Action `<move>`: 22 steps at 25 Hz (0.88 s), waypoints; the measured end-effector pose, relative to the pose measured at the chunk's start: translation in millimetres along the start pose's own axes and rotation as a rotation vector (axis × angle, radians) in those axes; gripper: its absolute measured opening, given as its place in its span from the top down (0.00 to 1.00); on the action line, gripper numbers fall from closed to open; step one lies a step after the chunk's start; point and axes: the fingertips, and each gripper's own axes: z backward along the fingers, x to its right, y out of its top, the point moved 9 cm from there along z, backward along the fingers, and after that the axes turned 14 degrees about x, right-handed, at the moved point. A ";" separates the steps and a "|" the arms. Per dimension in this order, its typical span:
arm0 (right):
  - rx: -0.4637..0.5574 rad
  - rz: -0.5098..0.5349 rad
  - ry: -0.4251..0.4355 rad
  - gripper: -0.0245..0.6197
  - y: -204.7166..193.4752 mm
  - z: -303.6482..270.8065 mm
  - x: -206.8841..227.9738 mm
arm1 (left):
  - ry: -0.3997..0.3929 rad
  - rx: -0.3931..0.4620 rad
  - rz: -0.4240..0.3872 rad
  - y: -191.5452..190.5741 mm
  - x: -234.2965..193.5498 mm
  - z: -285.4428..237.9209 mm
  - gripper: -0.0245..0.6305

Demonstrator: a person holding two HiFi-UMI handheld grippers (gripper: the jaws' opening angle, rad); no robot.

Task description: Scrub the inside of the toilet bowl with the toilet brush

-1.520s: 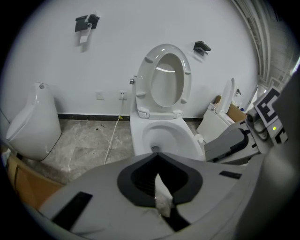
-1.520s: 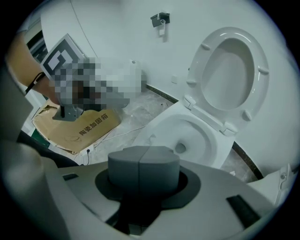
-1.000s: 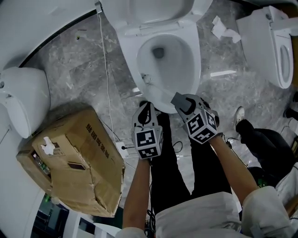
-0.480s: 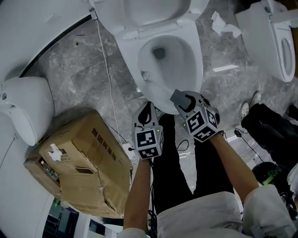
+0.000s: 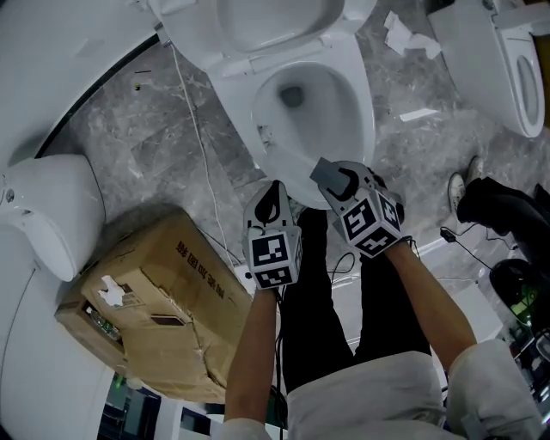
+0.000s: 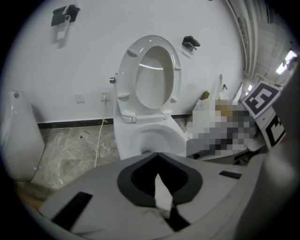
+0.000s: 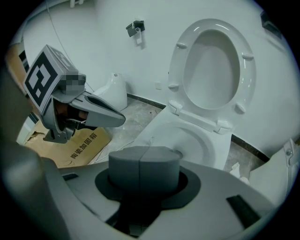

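Note:
The white toilet bowl (image 5: pixel 363 103) stands open at the top middle of the head view, with its seat and lid (image 5: pixel 275 21) raised. It also shows in the left gripper view (image 6: pixel 152 138) and the right gripper view (image 7: pixel 187 138). No toilet brush shows in any view. My left gripper (image 5: pixel 277 186) hangs just short of the bowl's front rim, jaws together and empty (image 6: pixel 159 180). My right gripper (image 5: pixel 326 177) is beside it, its tips over the front rim. Its grey pads meet at a seam with nothing between them (image 7: pixel 140 161).
A torn cardboard box (image 5: pixel 163 309) sits on the marble floor at the left. A white cable (image 5: pixel 202 163) runs along the floor beside the toilet. A white fixture (image 5: pixel 47 202) stands far left, a second toilet (image 5: pixel 498 60) far right. Crumpled paper (image 5: pixel 404 39) lies between the toilets. A bystander's shoe (image 5: pixel 460 189) is at the right.
Both grippers have drifted a little in front of the bowl and stay shut. The head view has turned slightly, and the bystander's foot at the right has shifted.

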 end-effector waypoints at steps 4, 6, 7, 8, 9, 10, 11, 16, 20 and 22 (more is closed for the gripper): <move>0.004 -0.021 -0.006 0.70 3.6 -3.3 4.1 | 0.008 -0.011 -0.005 4.2 -8.4 -2.7 0.93; 0.004 -0.030 -0.010 0.70 5.4 -4.3 8.2 | 0.011 -0.013 -0.004 8.0 -11.8 -3.6 0.93; 0.003 -0.030 -0.011 0.70 6.0 -5.0 9.6 | 0.012 -0.014 -0.002 9.0 -13.5 -3.4 0.93; 0.003 -0.030 -0.013 0.70 6.5 -6.1 10.6 | 0.015 -0.014 0.001 9.2 -15.6 -2.9 0.93; 0.005 -0.031 -0.015 0.70 7.3 -7.7 11.6 | 0.018 -0.014 0.005 8.7 -18.1 -2.4 0.93; 0.008 -0.035 -0.017 0.70 8.7 -9.6 13.0 | 0.022 -0.016 0.010 7.9 -20.8 -2.3 0.93; 0.011 -0.042 -0.018 0.70 10.4 -11.4 14.8 | 0.025 -0.019 0.016 6.6 -23.3 -2.8 0.93; 0.008 -0.068 -0.014 0.70 19.1 -15.0 25.6 | 0.037 -0.028 0.035 7.8 -31.2 -8.7 0.93; 0.016 -0.093 -0.016 0.70 27.1 -18.5 36.8 | 0.053 -0.007 0.050 14.7 -36.2 -16.5 0.93; 0.018 -0.095 -0.017 0.70 29.4 -20.7 40.8 | 0.056 -0.004 0.062 17.1 -36.1 -20.5 0.93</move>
